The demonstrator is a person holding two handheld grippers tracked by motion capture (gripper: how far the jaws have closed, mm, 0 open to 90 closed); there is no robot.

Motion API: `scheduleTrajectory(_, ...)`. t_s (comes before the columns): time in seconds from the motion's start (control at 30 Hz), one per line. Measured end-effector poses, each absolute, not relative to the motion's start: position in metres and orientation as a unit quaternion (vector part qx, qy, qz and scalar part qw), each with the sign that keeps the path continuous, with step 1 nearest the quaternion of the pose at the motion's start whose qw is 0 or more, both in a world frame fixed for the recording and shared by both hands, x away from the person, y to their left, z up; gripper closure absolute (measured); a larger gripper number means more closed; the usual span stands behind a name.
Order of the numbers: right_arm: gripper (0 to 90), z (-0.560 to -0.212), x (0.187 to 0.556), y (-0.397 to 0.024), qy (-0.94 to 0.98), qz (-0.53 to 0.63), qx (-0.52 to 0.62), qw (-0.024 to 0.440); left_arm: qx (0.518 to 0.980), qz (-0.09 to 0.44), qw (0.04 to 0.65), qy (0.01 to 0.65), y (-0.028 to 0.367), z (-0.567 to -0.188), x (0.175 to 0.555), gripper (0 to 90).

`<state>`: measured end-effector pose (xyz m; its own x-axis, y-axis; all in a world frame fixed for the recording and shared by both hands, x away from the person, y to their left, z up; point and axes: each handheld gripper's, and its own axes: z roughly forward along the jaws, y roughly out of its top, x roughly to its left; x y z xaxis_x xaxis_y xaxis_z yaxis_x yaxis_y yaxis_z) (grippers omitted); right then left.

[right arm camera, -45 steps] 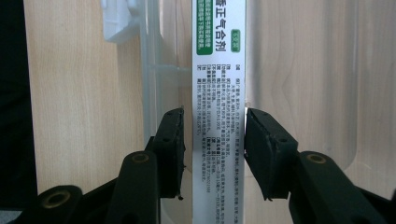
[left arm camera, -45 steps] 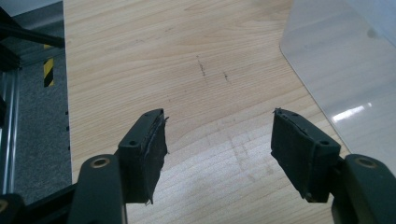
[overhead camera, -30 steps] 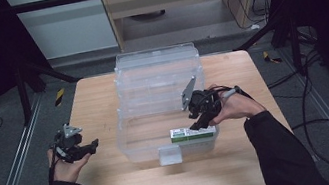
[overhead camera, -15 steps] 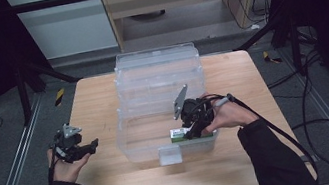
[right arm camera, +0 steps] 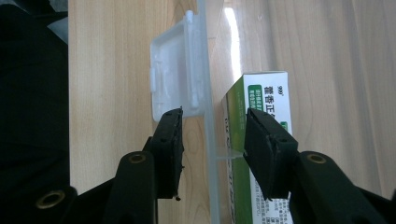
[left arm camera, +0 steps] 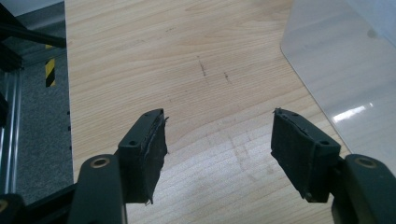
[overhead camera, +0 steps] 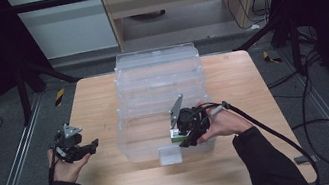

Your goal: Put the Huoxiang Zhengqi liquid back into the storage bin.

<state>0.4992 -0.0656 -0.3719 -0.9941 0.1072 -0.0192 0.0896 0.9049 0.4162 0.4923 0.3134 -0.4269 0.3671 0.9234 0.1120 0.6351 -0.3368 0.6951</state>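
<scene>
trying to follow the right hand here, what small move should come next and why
Probably shift the right gripper sideways, fully inside the clear bin. Its fingers straddle the bin's front wall, one outside by the latch, one against the green-and-white box, so closing would pinch the wall.

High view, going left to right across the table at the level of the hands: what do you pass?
Left gripper → near-left wall of the clear plastic bin → green-and-white box → right gripper → right hand → black cable.
</scene>
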Motion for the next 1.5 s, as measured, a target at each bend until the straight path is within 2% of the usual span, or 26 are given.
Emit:
scheduleTrajectory(0.8,60.6,-0.395,0.501,-0.058,0.979,0.197,0.05,-0.002,0.78,0.252,0.28,0.5,0.311,-0.43,0.494,34.9)
scheduleTrajectory(1.5,69.5,-0.401,0.502,-0.055,0.979,0.197,0.042,-0.006,0.779,0.253,0.296,0.491,0.309,-0.422,0.491,34.9)
